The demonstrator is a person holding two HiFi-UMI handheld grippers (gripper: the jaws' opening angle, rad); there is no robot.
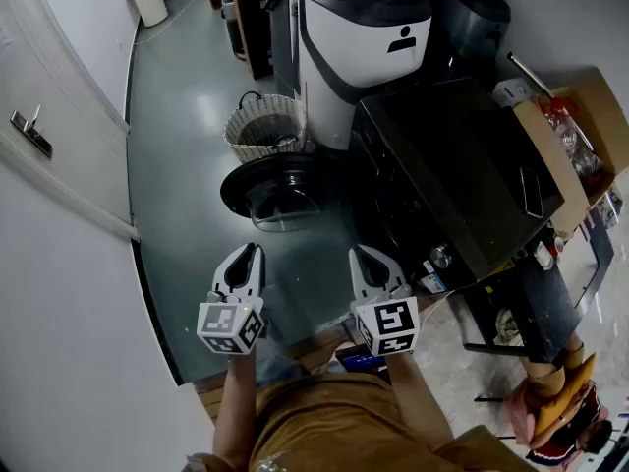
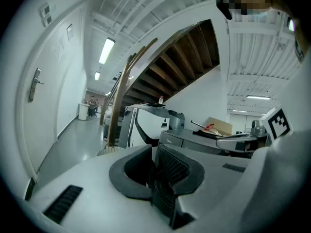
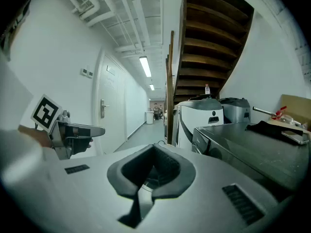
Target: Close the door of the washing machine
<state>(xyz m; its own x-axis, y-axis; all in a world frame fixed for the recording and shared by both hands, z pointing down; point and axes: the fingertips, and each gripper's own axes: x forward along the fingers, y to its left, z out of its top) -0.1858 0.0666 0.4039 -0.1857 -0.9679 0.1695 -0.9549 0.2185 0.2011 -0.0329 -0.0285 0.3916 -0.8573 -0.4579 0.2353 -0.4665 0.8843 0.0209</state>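
Observation:
The dark washing machine (image 1: 462,155) stands to the right, its top seen from above. Its round door (image 1: 278,187) is swung wide open to the left, over the grey floor. Both grippers hover short of the door, apart from it and pointing towards it. My left gripper (image 1: 252,251) is shut with nothing between its pads. My right gripper (image 1: 360,254) is a little to the right of the door, also shut and empty. In the left gripper view my left gripper (image 2: 154,166) faces the machine's front (image 2: 184,141). The right gripper (image 3: 149,173) has the machine (image 3: 243,149) on its right.
A wicker basket (image 1: 265,126) stands just beyond the door, beside a white and black appliance (image 1: 359,37). An open cardboard box (image 1: 575,131) sits right of the machine, and a phone (image 1: 531,193) lies on its top. A white wall with a door handle (image 1: 29,131) runs along the left.

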